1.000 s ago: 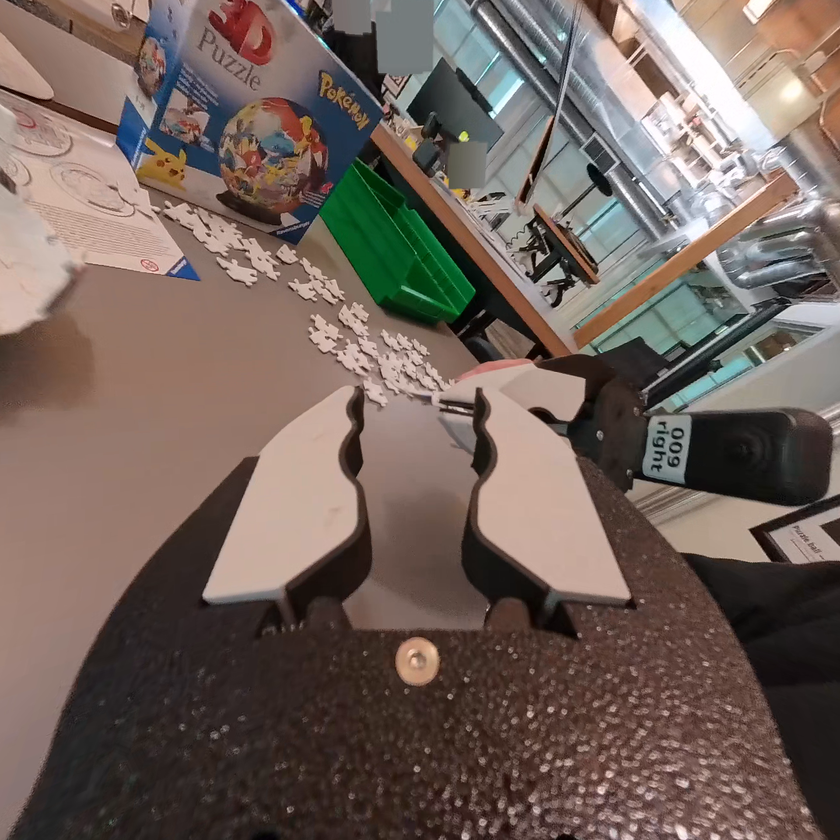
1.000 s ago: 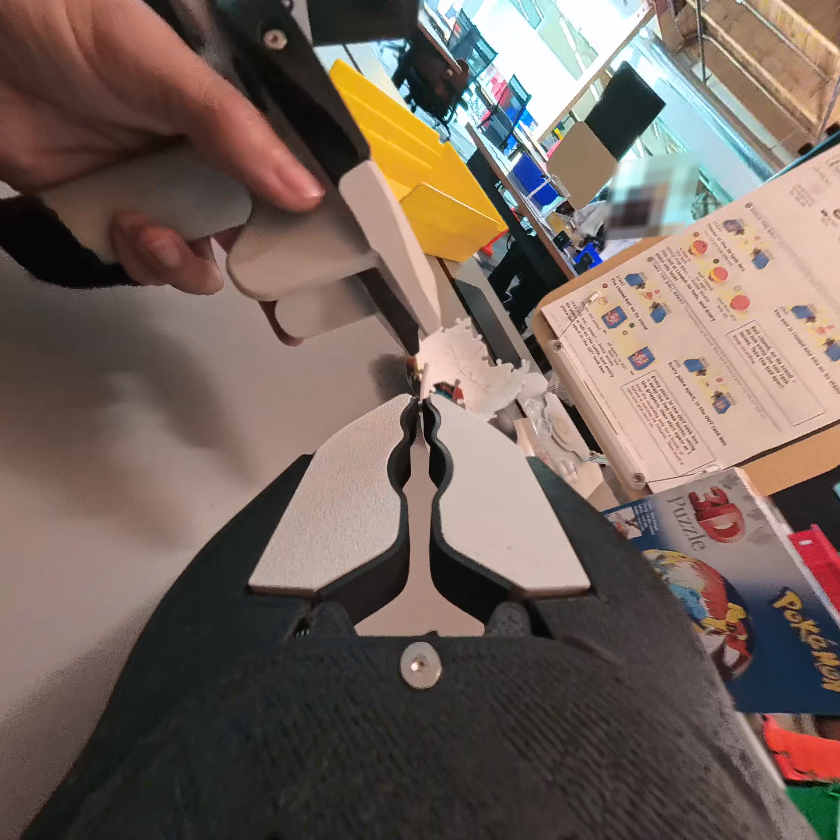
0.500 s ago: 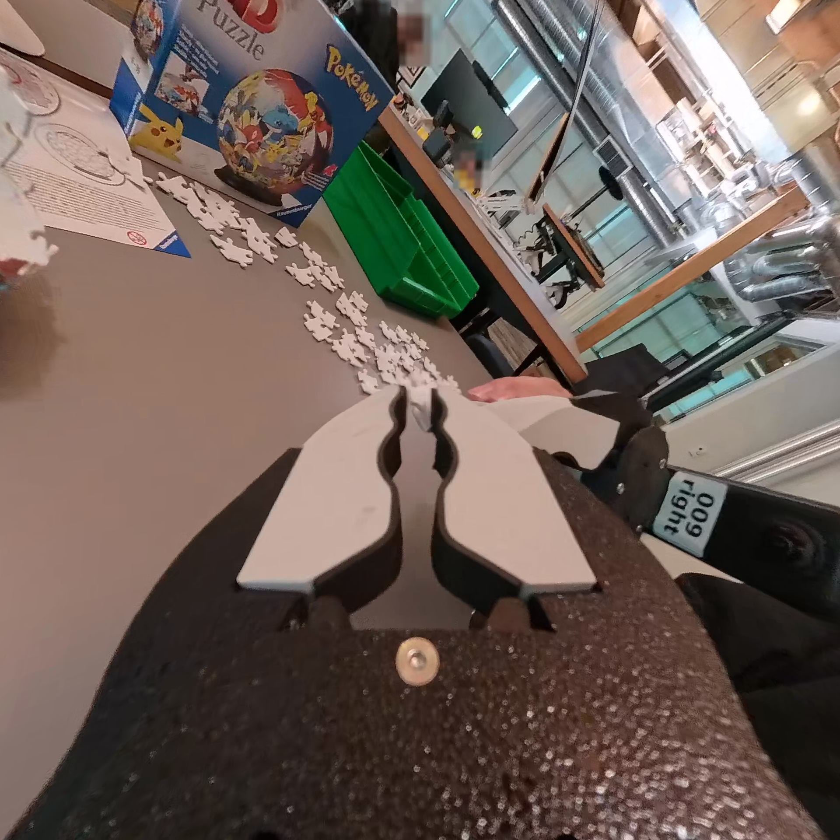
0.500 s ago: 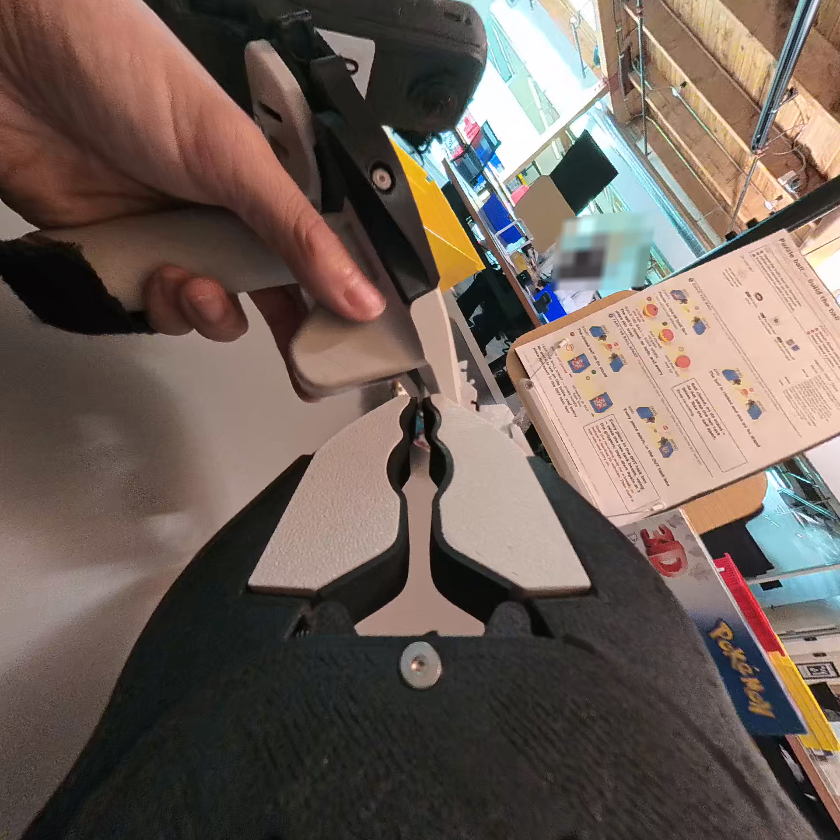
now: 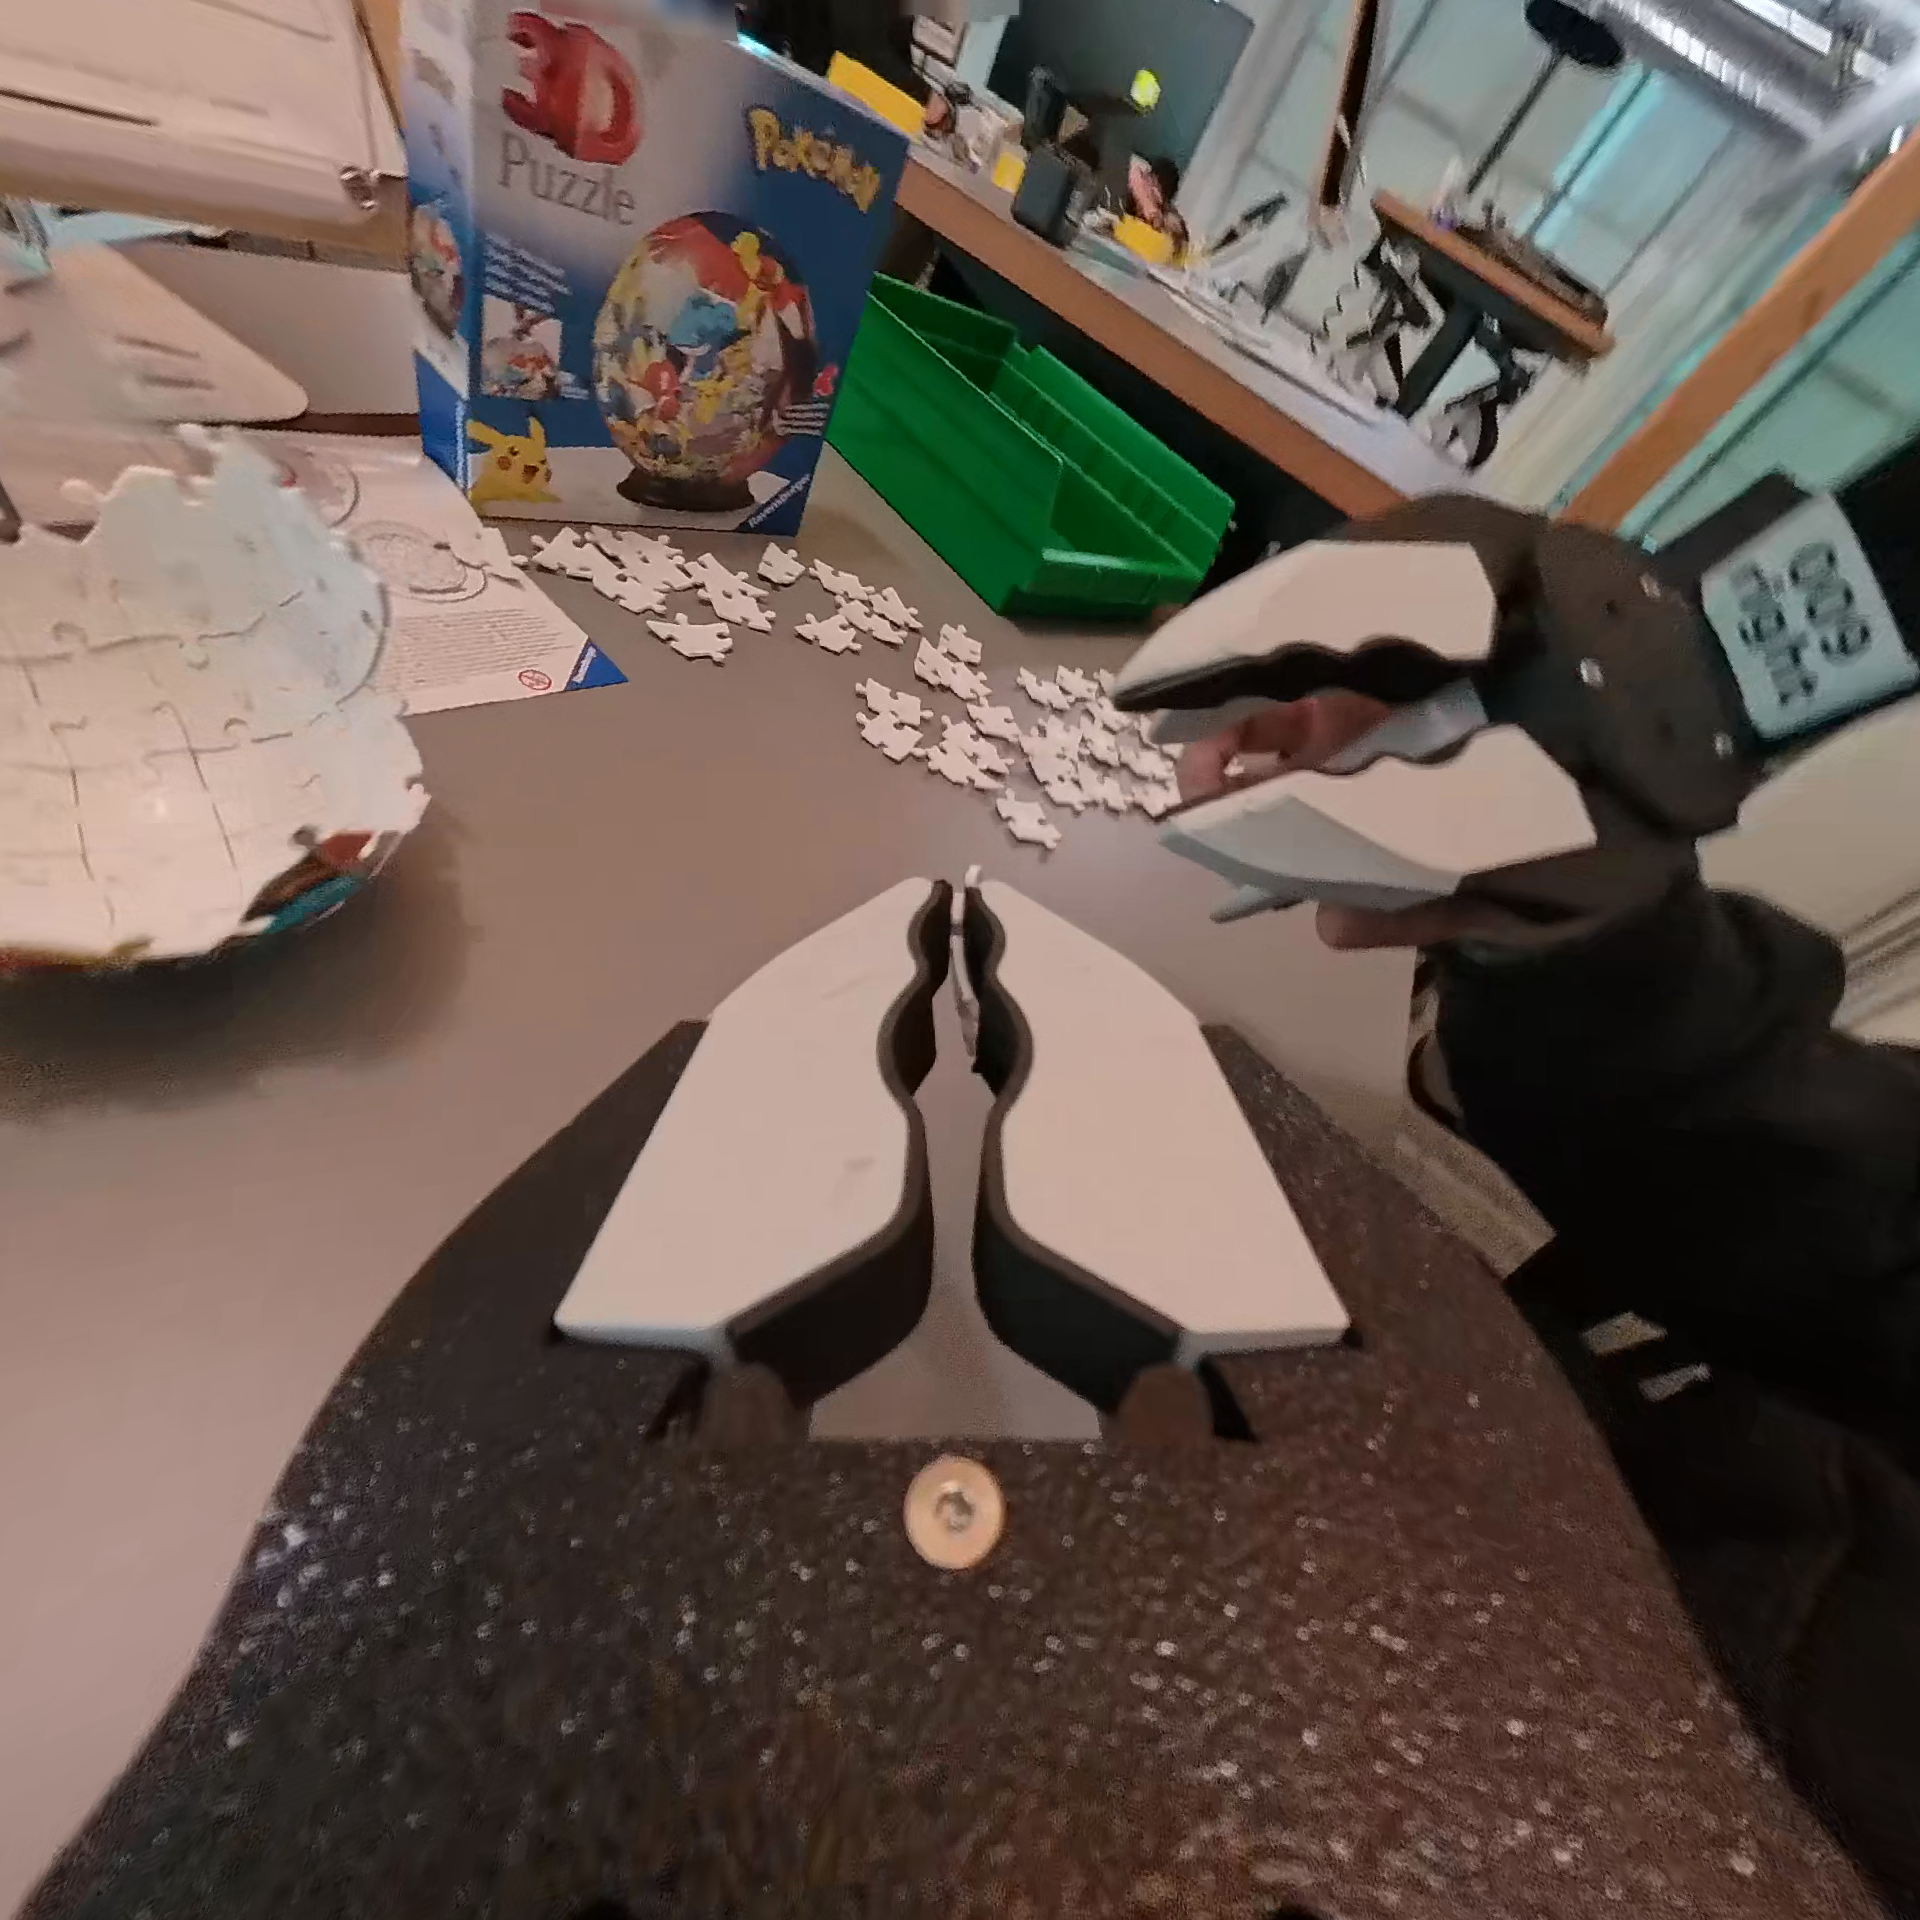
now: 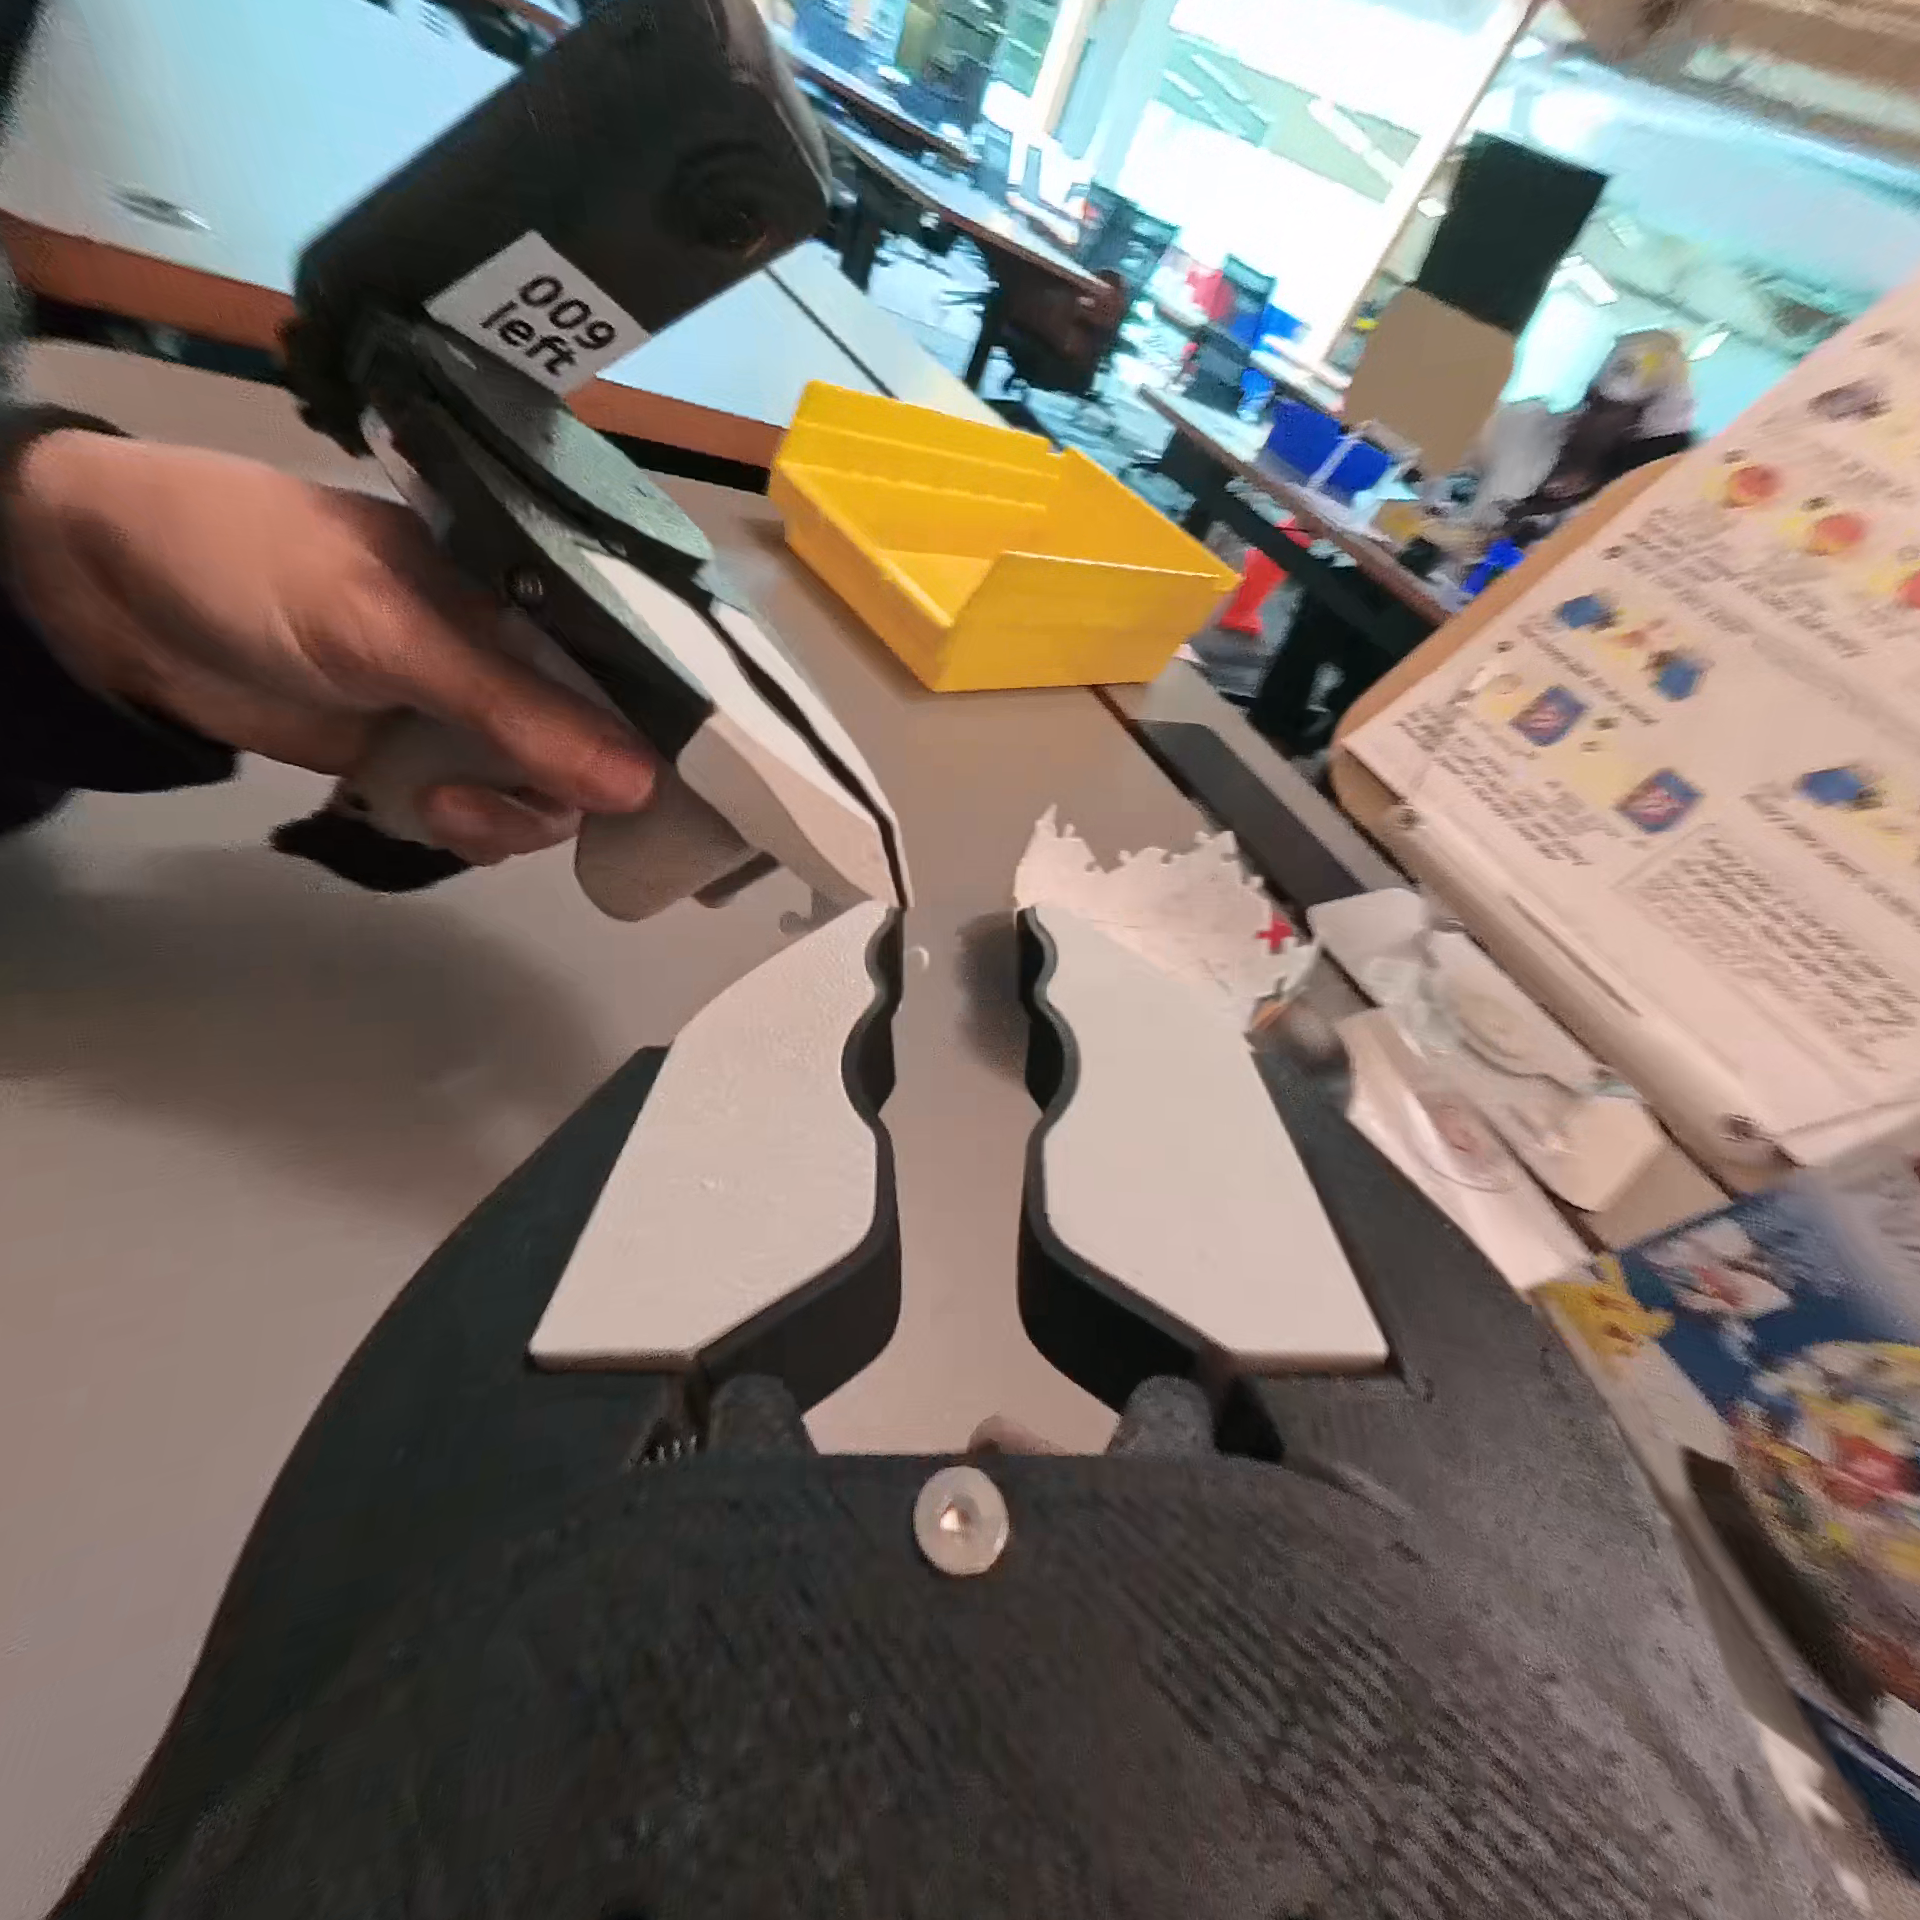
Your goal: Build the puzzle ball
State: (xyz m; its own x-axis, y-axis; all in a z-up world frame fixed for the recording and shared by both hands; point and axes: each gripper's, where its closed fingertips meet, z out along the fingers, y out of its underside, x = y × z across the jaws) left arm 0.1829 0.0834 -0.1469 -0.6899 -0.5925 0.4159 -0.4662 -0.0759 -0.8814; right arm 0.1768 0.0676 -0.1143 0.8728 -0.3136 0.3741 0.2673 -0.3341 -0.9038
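Observation:
My left gripper (image 5: pixel 956 899) is shut on a white puzzle piece (image 5: pixel 966 997), held edge-on above the grey table (image 5: pixel 623 935). The partly built puzzle ball (image 5: pixel 187 727), a white open shell with jagged edges, sits to its left. My right gripper (image 6: pixel 956 920) is open and empty; in the left wrist view it (image 5: pixel 1164 748) hovers to the right, over the loose pieces (image 5: pixel 935 686). In the right wrist view the left gripper (image 6: pixel 896 883), held by a hand, points down just beside my right gripper's left fingertip. The ball (image 6: pixel 1143 894) lies just beyond the right fingertip.
The puzzle box (image 5: pixel 644 291) stands at the back, with a green bin (image 5: pixel 1018 478) to its right and an instruction sheet (image 5: pixel 468 613) in front. A yellow bin (image 6: pixel 987 561) sits at the table's far side. An instruction board (image 6: pixel 1714 727) leans at the right. Only a small space, under 4 cm, lies between the two pairs of fingers.
The piece went from the right gripper to the left one. The left gripper shut on it, the right gripper opened, and the two moved apart.

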